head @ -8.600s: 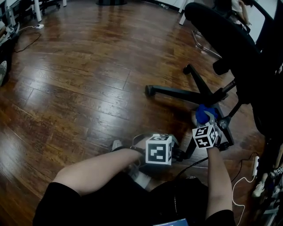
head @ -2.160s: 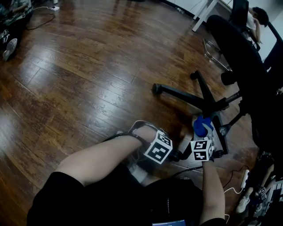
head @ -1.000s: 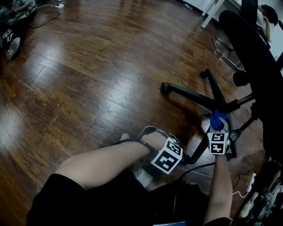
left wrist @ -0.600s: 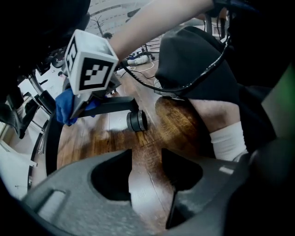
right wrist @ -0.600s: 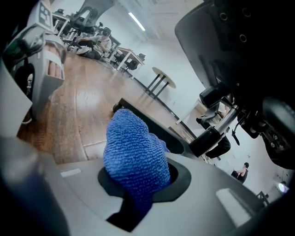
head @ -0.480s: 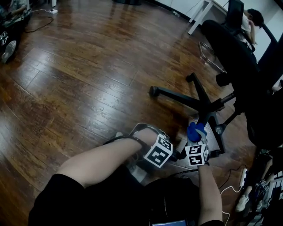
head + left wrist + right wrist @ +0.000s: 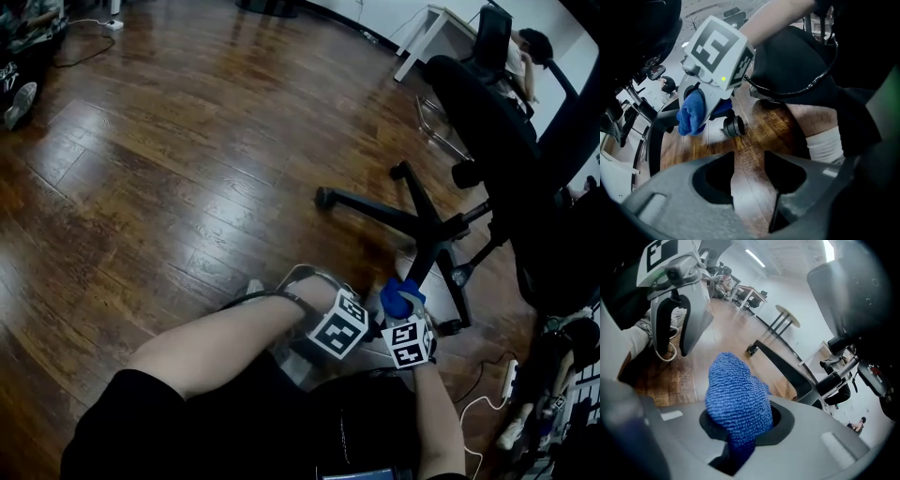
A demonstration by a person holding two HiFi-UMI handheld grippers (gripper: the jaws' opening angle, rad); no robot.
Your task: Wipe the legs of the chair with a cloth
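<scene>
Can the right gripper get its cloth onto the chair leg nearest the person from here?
Likely yes. The right gripper holds the cloth right at that leg, touching or nearly so, with nothing between them; the left gripper sits off to the side.

Both forearms reaching down and forward, left gripper holding its jaws slightly apart on nothing, right gripper just beside it, clamping a blue cloth.
</scene>
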